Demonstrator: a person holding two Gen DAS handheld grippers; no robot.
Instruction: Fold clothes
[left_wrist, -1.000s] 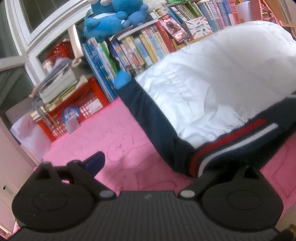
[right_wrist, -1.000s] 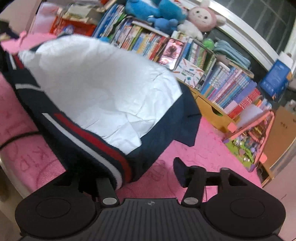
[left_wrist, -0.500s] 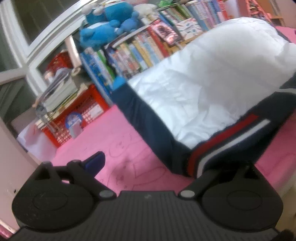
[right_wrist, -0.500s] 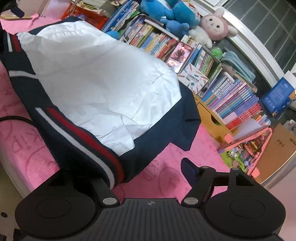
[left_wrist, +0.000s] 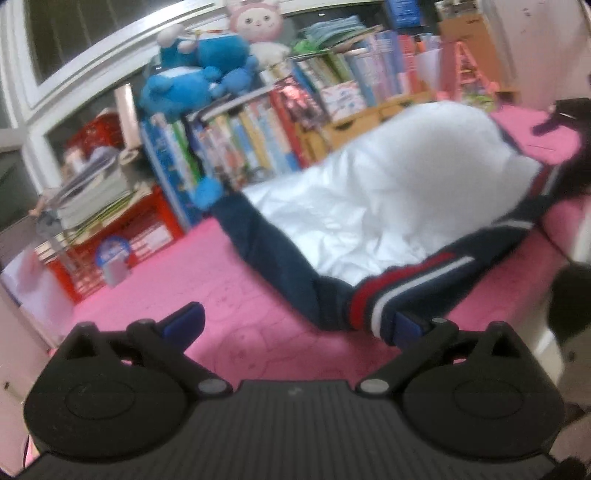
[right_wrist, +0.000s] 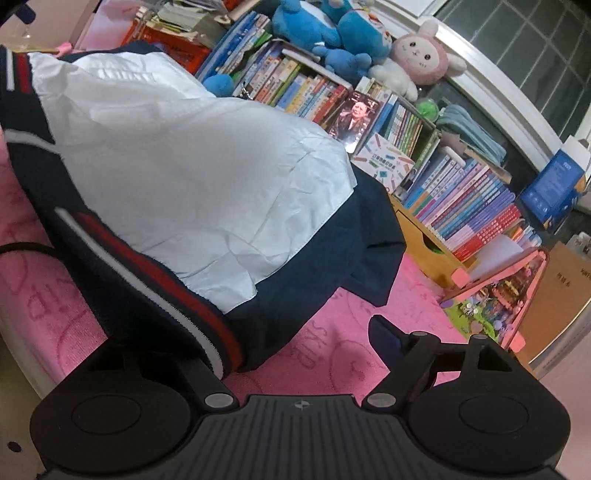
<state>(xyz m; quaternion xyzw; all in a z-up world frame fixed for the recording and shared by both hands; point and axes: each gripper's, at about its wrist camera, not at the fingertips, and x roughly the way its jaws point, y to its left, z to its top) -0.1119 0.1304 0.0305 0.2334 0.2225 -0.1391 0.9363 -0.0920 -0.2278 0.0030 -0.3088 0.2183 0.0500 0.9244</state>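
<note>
On the pink blanket (right_wrist: 369, 325) in front of me lies the jacket (right_wrist: 192, 199), spread inside out with its crinkled white lining up, framed by navy fabric and a ribbed hem banded in red and white. Behind it runs a row of books (right_wrist: 461, 206) with blue and pink plush toys (right_wrist: 332, 33) on top. My left tongs (left_wrist: 295, 319) stand wide apart; their right finger sits just against the striped hem corner, nothing pinched between them. My right tongs (right_wrist: 291, 343) are opening: the hem's other striped corner drapes over the left finger, while the right finger stands clear over bare blanket. The left view is blurred.
</note>
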